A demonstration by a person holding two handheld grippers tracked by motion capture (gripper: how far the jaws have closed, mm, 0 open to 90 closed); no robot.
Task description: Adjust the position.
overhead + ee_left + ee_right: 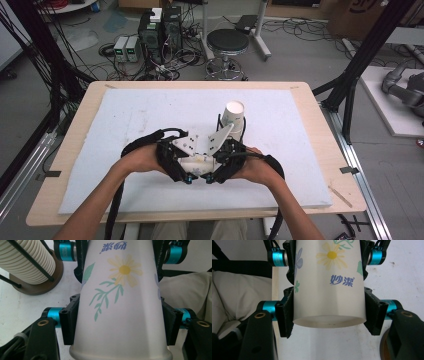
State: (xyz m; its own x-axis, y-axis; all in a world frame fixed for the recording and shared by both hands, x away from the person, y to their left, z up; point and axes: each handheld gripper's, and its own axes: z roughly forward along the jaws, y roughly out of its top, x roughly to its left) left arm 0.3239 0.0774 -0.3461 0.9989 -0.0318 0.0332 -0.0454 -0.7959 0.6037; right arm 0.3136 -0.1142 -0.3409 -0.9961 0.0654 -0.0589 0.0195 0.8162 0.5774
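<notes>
While both grippers are brought together near the 6 o'clock edge of the white mat (150,115), a single flowered paper cup (125,340) is held lying on its side between them, off the mat's surface. The left gripper (120,317) is clamped on the cup close to its rolled rim, its two black jaws pressed against opposite sides of the wall. The right gripper (328,312) is clamped on the same cup near its recessed bottom, from the opposite end. In the high view the two tools are seen nose to nose, the left gripper at 9 o'clock of the cup and the right gripper at 3 o'clock.

A stack of cups (234,116) is seen standing on a round brown stand (37,287) at about 1 o'clock from the hands, apart from the held cup.

As a judgement, the work is taken to be partly done: one cup is already away from the stack and has been gripped at both ends. What is left appears to be releasing one of the two grips and setting the cup down or passing it on. Where it is meant to go cannot be told. No dent or crushing of the cup wall can be made out.
</notes>
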